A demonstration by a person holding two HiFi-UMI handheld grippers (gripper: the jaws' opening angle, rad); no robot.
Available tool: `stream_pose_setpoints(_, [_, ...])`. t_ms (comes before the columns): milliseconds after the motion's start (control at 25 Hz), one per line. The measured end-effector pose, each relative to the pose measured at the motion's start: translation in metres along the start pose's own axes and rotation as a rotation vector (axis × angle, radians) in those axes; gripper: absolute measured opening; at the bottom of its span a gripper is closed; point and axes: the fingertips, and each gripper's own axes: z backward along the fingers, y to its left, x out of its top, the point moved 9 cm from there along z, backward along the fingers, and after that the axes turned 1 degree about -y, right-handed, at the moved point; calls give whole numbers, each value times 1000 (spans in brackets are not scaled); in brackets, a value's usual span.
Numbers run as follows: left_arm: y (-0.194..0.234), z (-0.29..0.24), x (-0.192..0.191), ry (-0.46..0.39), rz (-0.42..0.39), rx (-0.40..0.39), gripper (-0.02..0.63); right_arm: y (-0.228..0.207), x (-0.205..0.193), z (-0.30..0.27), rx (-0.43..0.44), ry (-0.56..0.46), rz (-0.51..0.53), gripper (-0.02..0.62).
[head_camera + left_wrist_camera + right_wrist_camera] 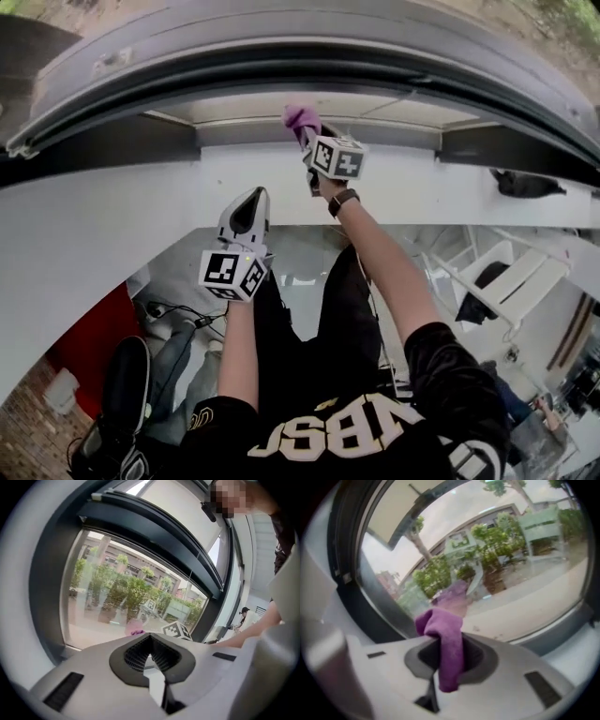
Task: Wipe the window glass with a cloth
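Clamping the one purple cloth [447, 634], my right gripper [449, 656] has both jaws closed on its middle. A bunched fold stands above the jaw tips and a short tail hangs below them. The fold reaches the glass [511, 573] low on the pane and meets its own pale reflection there, so it looks to be touching. From the head view the same gripper [302, 131] is stretched out at the end of my right arm, with the cloth [298, 117] at the foot of the window.

My left gripper [151, 656] has its jaws together with nothing between them; only the dark ribbed hollow of the pads shows. It sits back from the window and lower, to the left of the other one, over the white sill [141, 197], with its tips [251, 202] towards the window.

Two grippers, then, and two marker cubes: one [336, 157] behind the right jaws, one [232, 272] behind the left. From the left gripper view I can also pick out the right cube [177, 630] and a scrap of purple just beside it, against the glass [122, 597].

One dark watch [343, 201] sits on my right wrist.

A dark frame [370, 606] surrounds the single pane. Beyond it lie green trees, pale paving and a building. One dark object [525, 183] lies on the sill well to the right; I cannot tell what it is.
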Motion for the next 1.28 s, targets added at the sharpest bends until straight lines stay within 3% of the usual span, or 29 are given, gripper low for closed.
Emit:
stream_pose_setpoints(200, [-97, -69, -32, 41, 9, -148, 18, -168, 41, 103, -224, -87, -121, 74])
stream_pose_setpoints(320, [-142, -105, -44, 53, 2, -199, 18, -245, 55, 150, -356, -106, -181, 74])
stream_pose_setpoints(440, [-176, -123, -45, 40, -46, -209, 18, -295, 66, 183, -457, -138, -225, 74])
stream_pose_setpoints(560, [-193, -127, -40, 21, -89, -223, 18, -312, 77, 208, -536, -219, -253, 74])
stream_pose_setpoints(680, [-184, -118, -38, 11, -95, -198, 18, -290, 63, 206, -511, -223, -242, 74])
stream_pose_setpoints(840, [-142, -89, -28, -18, -74, -109, 18, -222, 2, 156, -373, -29, -191, 74])
stream_pose_setpoints(1080, [-31, -11, -8, -28, -70, 59, 18, -49, -85, 37, -81, 257, -4, 74])
stream_pose_setpoints(1280, [61, 55, -3, -27, -53, 207, 18, 109, -132, -66, 175, 312, 262, 74])
